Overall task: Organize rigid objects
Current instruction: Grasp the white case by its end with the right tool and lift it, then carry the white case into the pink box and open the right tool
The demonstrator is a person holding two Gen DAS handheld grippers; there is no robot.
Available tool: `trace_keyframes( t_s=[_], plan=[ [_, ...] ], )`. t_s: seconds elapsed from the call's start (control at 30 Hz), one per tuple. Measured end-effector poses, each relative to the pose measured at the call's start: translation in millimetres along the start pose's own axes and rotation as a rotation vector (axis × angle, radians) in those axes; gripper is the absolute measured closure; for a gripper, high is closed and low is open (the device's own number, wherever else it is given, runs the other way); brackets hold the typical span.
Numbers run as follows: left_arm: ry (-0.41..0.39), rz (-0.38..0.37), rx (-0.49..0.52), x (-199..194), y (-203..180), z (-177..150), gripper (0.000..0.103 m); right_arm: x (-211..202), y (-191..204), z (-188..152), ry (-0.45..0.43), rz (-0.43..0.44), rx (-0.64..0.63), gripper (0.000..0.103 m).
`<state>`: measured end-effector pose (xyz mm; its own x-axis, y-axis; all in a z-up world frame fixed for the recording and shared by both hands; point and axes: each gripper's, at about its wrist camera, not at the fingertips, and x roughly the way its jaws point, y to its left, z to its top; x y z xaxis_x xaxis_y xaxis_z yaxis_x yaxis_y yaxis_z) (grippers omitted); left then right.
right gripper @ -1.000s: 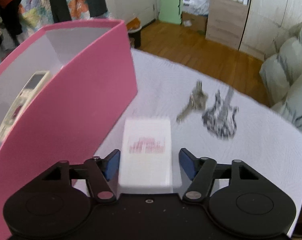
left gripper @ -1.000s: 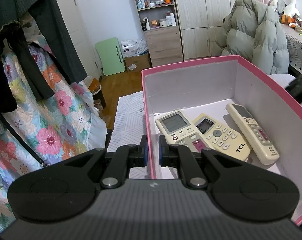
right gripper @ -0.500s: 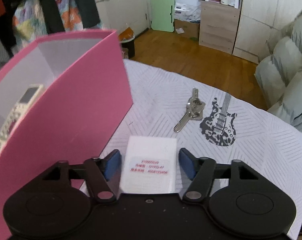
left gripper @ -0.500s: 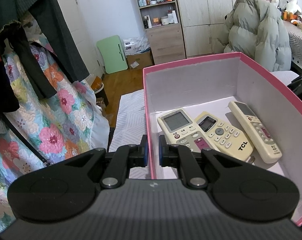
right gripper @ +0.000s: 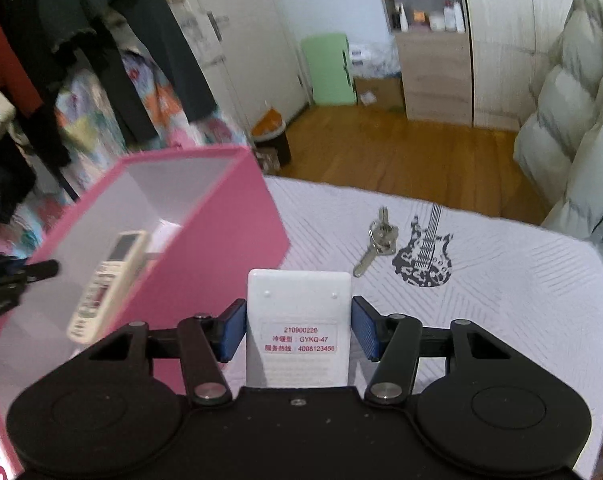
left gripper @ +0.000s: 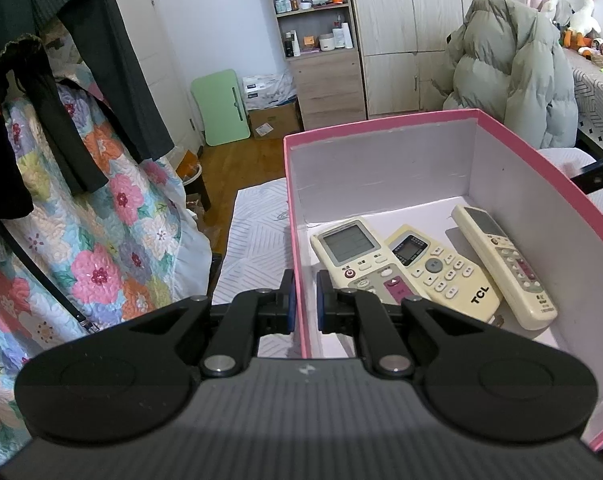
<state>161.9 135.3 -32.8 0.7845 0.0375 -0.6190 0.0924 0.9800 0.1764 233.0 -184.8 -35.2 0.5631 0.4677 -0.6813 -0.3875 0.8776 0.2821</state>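
Three remote controls (left gripper: pixel 433 264) lie side by side on floor of pink box (left gripper: pixel 381 132), screens toward far wall. Left gripper (left gripper: pixel 302 306) clamped on box's near left wall, pads either side. Right gripper (right gripper: pixel 299 330) closing around white remote (right gripper: pixel 299 312), label side up; pads touching or just beside its edges, cannot tell which. Keys (right gripper: pixel 375 244) on white cloth (right gripper: pixel 501 300), just beside guitar print.

A bench covered in a white, line-patterned cloth (right gripper: pixel 501 304) with a black guitar print (right gripper: pixel 423 254) is carrying an open pink cardboard box (right gripper: pixel 221 240). A bunch of silver metal keys (right gripper: pixel 375 240) is lying beside the print, apart from the box.
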Motion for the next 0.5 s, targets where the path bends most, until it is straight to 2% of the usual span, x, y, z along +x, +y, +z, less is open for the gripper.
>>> trace_keyframes(
  t_s=[0.33,0.5],
  plan=[
    [-0.018,0.028,0.033,-3,-4,-2,0.096,-55,53,-11,-0.058,-0.09,-0.258,0.042],
    [-0.018,0.028,0.032,-3,-4,-2,0.096,-82,74,-1,-0.121,-0.098,-0.315,0.042]
  ],
)
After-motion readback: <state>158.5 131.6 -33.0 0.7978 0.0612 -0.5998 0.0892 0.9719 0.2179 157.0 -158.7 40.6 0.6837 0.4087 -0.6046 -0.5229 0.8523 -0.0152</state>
